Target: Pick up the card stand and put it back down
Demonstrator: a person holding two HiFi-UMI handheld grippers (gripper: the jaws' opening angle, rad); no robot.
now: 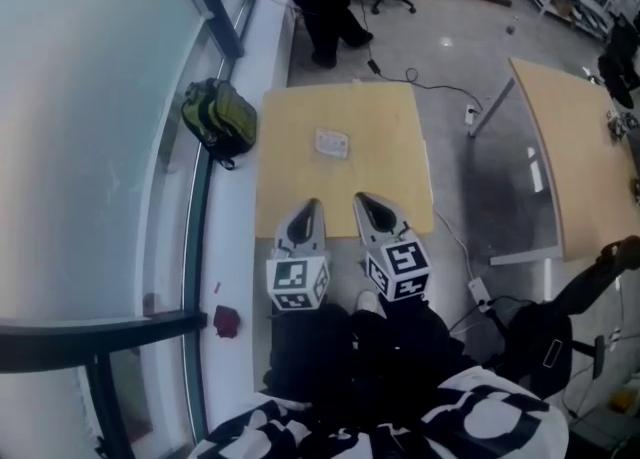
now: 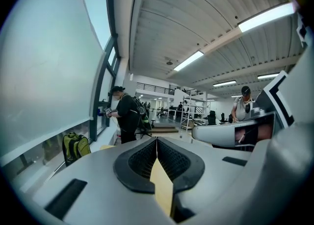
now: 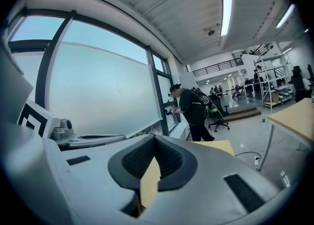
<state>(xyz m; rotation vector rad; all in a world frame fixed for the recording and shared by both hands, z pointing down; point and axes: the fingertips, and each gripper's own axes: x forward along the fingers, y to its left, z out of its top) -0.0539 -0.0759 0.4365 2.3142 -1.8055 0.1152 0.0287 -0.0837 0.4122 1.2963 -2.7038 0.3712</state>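
Card stand [image 1: 331, 143], small, white and rectangular, sits mid-way across the square light-wood table [image 1: 290, 197], far of our left gripper [image 1: 308, 211] and right gripper [image 1: 368, 205], both with jaws pressed together on nothing, neither clearly nearer.

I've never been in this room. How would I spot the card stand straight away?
Beside the tall window wall stands a square light-wood table. Near its middle, slightly toward the far side, lies the card stand, a small whitish piece. It is the only object lying on that tabletop; the green backpack sits off the table, by the window.
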